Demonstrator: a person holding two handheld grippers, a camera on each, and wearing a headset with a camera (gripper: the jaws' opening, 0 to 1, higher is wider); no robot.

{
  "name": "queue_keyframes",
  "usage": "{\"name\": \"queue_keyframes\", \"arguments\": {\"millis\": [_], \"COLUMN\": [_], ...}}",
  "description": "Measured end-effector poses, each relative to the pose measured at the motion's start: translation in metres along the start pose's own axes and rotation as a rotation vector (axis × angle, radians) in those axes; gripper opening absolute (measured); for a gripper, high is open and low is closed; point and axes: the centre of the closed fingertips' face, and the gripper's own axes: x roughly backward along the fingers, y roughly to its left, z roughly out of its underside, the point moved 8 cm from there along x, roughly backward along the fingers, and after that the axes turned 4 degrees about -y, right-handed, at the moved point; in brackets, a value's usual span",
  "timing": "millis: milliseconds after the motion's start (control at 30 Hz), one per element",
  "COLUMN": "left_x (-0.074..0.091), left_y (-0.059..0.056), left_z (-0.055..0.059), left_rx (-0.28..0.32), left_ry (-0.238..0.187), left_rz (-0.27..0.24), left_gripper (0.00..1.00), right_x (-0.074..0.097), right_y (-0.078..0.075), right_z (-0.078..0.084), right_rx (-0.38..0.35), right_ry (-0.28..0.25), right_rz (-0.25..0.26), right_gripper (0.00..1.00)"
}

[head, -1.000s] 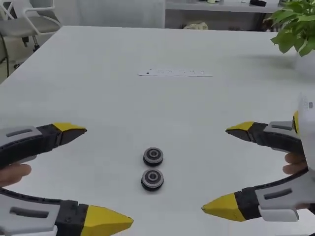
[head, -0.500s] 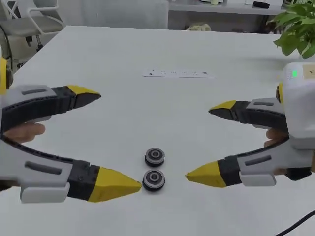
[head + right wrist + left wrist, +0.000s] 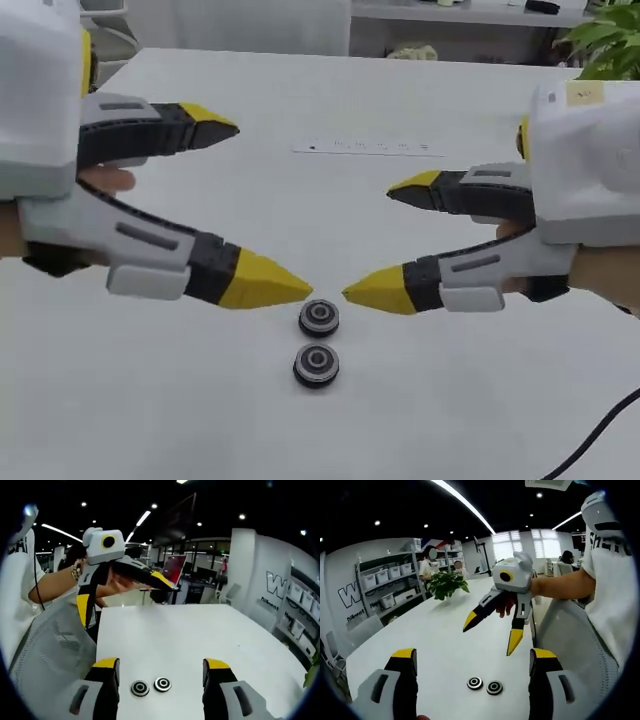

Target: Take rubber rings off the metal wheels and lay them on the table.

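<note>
Judging by the dark band round each bright hub, I take each ring to be soft, elastic and high in friction. It looks seated tight on a small, stiff metal body, light enough to skid across the smooth table if pushed from one side only. The far wheel and the near wheel lie flat, hub up, just beside each other near the table's front edge; I cannot tell whether they touch. Recommended hold: one pair of jaws pinches a wheel across its metal faces or hub to fix it, while the other hooks a tip under the rubber edge and peels outward. Pinching across the ring alone would likely only press it harder onto the rim. My left gripper is spread wide and grasps nothing. Its lower tip hangs just beside the far wheel, on that wheel's left; whether the tip meets the table I cannot tell. My right gripper is likewise spread wide and empty, its lower tip near the same wheel on the opposite side. In both gripper views the two wheels sit between my own jaws, ahead of the tips, with no contact. No ring is off yet.
</note>
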Motion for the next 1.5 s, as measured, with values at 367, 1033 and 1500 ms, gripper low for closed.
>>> {"name": "queue_keyframes", "arguments": {"millis": [367, 1033, 1500], "left_x": [-0.026, -0.047, -0.066], "left_y": [0.016, -0.014, -0.040], "left_z": [0.027, 0.103, 0.126], "left_rx": [-0.006, 0.103, 0.174], "left_ry": [-0.069, 0.077, 0.121], "left_rz": [-0.051, 0.013, 0.127], "left_gripper": [0.68, 0.44, 0.31], "right_x": [-0.015, -0.038, -0.043], "right_y": [-0.007, 0.016, 0.025], "right_z": [0.021, 0.084, 0.109], "right_rx": [-0.132, -0.111, -0.131], "right_ry": [-0.106, 0.127, 0.203], "right_rz": [-0.021, -0.116, -0.145], "right_gripper": [0.53, 0.39, 0.27]}}
